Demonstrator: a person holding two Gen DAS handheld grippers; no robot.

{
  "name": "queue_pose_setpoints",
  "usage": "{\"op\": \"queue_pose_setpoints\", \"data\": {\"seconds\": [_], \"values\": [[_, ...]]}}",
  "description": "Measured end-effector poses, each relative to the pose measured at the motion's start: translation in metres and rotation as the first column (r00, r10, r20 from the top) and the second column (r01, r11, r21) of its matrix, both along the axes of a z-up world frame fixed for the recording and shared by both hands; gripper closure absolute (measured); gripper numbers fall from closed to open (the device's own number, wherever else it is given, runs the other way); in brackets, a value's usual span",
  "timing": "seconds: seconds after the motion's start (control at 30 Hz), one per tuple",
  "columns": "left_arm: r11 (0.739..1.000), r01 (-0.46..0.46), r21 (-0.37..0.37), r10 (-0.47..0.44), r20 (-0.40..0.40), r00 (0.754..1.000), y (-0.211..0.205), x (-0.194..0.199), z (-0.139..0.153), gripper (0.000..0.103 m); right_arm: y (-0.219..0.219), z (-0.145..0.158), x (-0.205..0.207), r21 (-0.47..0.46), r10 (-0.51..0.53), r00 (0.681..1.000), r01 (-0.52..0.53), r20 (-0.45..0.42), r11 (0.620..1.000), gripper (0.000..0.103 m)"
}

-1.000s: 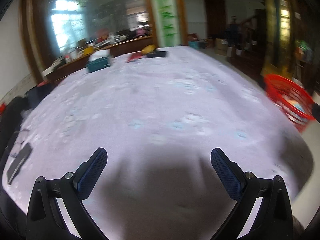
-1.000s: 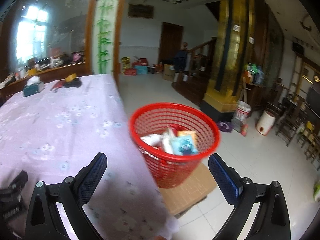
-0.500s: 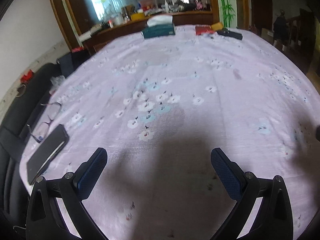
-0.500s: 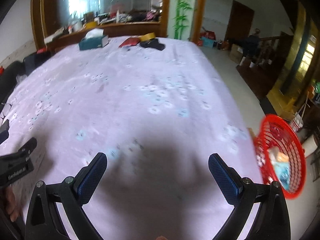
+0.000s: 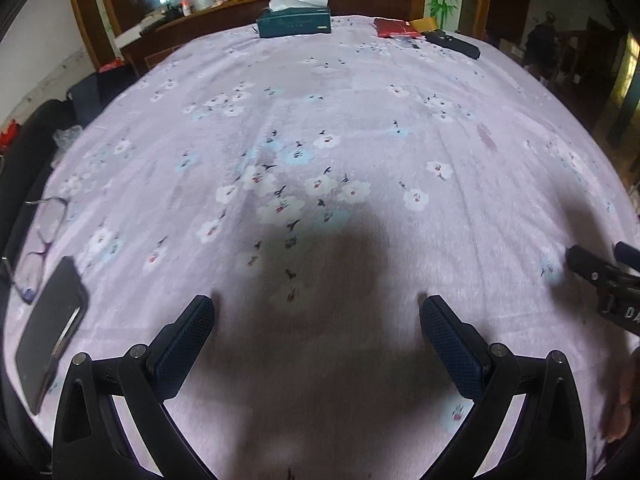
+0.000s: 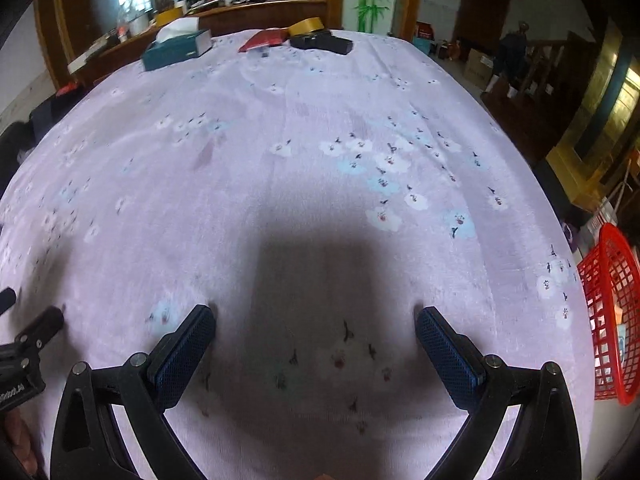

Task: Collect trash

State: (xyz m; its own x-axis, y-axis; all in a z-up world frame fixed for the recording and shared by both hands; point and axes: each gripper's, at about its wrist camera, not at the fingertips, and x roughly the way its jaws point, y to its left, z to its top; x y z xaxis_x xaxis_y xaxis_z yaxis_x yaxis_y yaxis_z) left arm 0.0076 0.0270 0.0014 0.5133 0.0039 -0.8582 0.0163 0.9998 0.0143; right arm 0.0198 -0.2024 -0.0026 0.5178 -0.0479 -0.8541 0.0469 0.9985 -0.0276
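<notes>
Left gripper (image 5: 316, 324) spread wide, empty, over my near stretch of lilac flowered tablecloth (image 5: 340, 128). Right gripper (image 6: 316, 332) likewise wide, holding nothing. Red basket (image 6: 610, 320) sits off the table's right edge, wrappers inside. Tissue box (image 5: 294, 24) at far end; phone (image 5: 50, 332) near left.

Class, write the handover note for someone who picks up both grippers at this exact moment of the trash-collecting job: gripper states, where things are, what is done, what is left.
Left gripper: open, empty, low over the tablecloth.
Right gripper: open, empty, also over the cloth.
Red basket: off the table's right edge, with some wrappers inside.
Far end: tissue box, red packet, tape roll, black case. Near left edge: phone, glasses.
Done: no loose trash shows on the cloth.
Left: probably nothing; check the far-end items are keepers.
</notes>
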Motion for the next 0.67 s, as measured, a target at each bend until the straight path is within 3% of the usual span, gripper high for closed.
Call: {"op": "queue_pose_setpoints", "data": {"seconds": [0.07,0.67], "values": [[0.999,-0.006,-0.043,0.006,-0.004,1.000,0.004,0.006,-0.002,0.000,0.004,-0.001,0.006,-0.002,-0.004,1.000,0.004,0.005,1.000,0.001],[0.999,-0.013,-0.046,0.013,0.012,1.000,0.004,0.013,-0.002,0.000,0.003,-0.001,0.005,0.005,0.047,0.999,-0.048,0.002,0.999,0.000]]}}
